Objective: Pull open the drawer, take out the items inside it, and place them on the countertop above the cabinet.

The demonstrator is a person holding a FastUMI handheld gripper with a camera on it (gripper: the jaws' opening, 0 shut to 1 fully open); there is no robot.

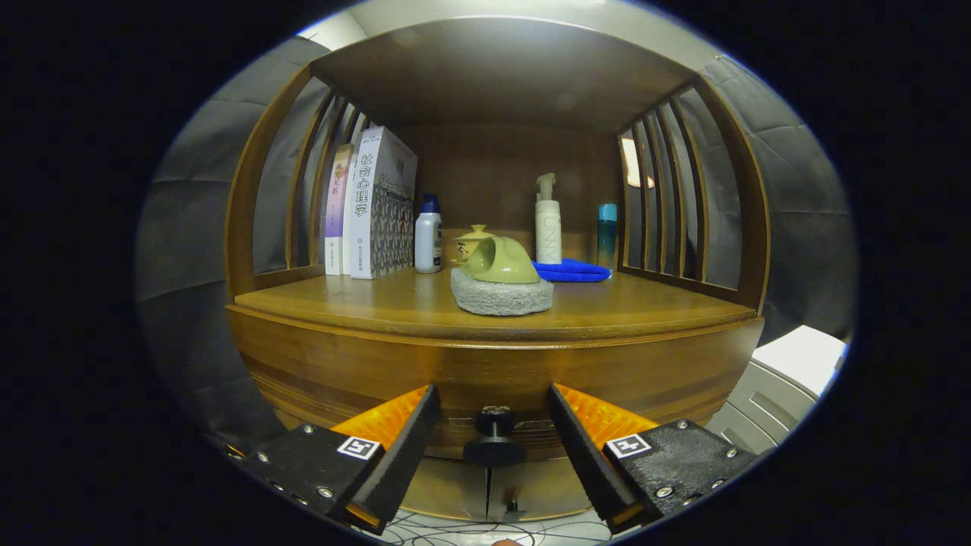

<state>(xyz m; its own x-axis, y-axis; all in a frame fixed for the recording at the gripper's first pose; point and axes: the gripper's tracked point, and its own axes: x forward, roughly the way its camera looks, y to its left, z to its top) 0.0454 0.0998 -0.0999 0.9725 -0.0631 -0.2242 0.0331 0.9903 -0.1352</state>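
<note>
The gripper (494, 432) holds its fingers wide apart, one on each side of the drawer knob (494, 440), so they can squeeze it and pull the drawer (493, 379) open.

The shiny wooden cabinet (493, 364) is glowing warm brown. On its top, a green plastic scoop (502, 262) is sitting on a grey rough sponge (501, 296). At 3 o'clock from them, a folded cloth (570, 271) is showing bright blue. The tall white book (379, 205) is wearing a grey-and-white wavy pattern. The round drawer knob (494, 447) is looking black.
</note>
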